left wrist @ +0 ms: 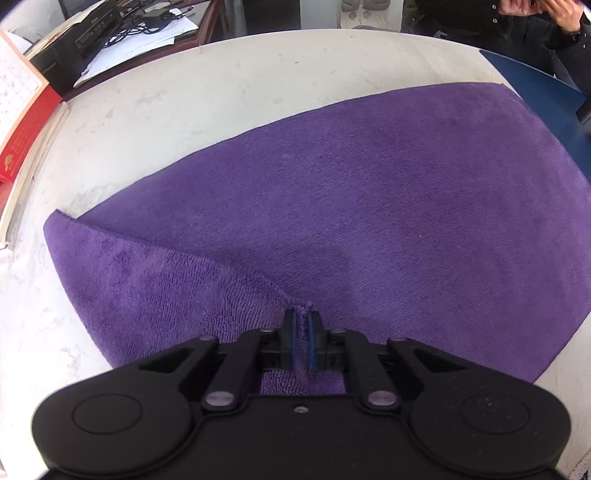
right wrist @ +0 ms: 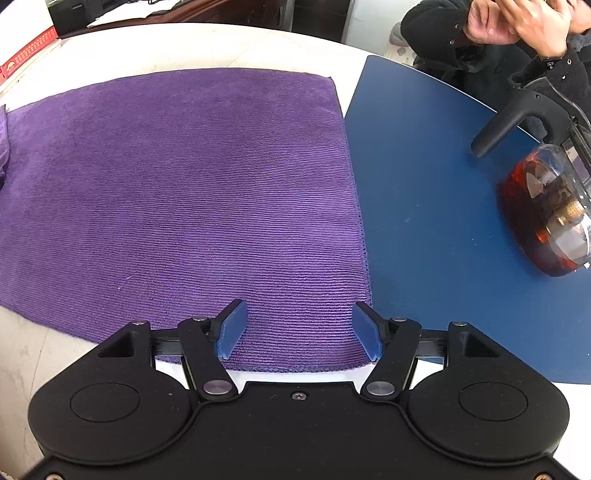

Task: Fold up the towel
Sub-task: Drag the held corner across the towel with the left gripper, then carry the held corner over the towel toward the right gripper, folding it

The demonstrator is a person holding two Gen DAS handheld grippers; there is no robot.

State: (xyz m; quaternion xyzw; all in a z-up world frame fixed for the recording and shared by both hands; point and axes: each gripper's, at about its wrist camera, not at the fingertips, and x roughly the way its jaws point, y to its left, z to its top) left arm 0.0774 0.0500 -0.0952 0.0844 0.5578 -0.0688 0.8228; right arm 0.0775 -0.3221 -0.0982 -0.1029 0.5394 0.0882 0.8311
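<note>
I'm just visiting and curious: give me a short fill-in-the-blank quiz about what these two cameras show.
1. The towel is coloured ____.
2. The left gripper is pinched shut on the ____.
3. The right gripper has its jaws ____ over the towel's near corner.
4. The glass teapot stands on a ____ mat.

Missing words: purple; towel; open; blue

Setting read as office / workroom, not a kitchen. Evidence: white table (left wrist: 221, 85), surface scuffed and stained; behind it a wooden desk (left wrist: 210, 22) loaded w/ a black printer-type device (left wrist: 85, 33), loose papers (left wrist: 147, 40) and tangled cables (left wrist: 147, 22). Red calendar-like box (left wrist: 26, 129) noted at table's left edge. Blue mat (right wrist: 424, 184) laid on table, glass teapot (right wrist: 550, 206) of dark tea stood on it. Seated person in dark jacket (right wrist: 480, 66) seen at far side, hands raised.
</note>
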